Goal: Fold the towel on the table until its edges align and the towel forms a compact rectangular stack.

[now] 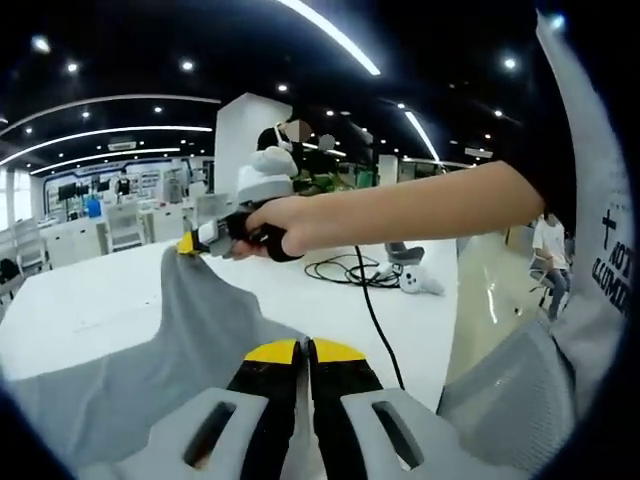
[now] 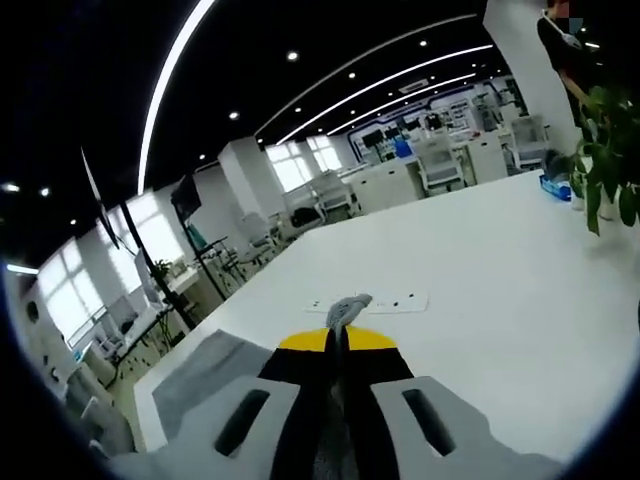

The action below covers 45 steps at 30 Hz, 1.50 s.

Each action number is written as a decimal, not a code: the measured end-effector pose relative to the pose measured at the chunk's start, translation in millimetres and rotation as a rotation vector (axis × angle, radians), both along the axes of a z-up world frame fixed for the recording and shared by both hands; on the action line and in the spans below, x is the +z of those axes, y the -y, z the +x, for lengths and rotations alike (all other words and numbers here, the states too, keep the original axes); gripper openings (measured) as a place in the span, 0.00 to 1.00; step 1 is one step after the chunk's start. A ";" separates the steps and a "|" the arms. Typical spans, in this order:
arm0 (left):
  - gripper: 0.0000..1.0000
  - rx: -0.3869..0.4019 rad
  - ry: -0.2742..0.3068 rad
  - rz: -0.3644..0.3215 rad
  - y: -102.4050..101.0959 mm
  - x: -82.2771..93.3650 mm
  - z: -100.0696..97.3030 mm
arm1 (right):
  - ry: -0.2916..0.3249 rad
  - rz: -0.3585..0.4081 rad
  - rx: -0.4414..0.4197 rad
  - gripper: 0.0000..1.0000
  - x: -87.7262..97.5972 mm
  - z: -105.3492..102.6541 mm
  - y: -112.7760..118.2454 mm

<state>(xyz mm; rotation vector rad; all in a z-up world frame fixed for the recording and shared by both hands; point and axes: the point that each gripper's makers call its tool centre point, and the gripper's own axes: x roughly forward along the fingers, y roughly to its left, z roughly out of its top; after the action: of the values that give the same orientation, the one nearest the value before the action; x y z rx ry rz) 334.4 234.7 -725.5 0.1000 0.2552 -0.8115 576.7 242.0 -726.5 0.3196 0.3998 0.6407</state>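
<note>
Left gripper view shows the left gripper with jaws pressed together on the grey towel, which stretches up from them over the white table to the right gripper, pinching a far corner. Right gripper view: right gripper jaws clamped, towel poking past their tips.

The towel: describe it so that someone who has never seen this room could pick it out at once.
Start at the large white table. Across its near part lies a plain grey cloth, the towel. One corner is lifted into a peak, pinched by the right hand-held gripper, and the left hand-held gripper is shut on its near edge. It is the only soft, grey, draped thing on the white top.
</note>
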 end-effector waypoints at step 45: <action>0.04 0.462 0.065 0.003 -286.7 47.2 -20.8 | 0.145 0.075 0.162 0.01 91.3 -25.4 -253.5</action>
<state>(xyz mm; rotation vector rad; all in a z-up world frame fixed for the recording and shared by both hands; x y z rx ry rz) 313.6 521.4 -678.3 0.0656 0.2072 -0.3478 551.3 495.5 -635.2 0.3122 0.2646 0.8341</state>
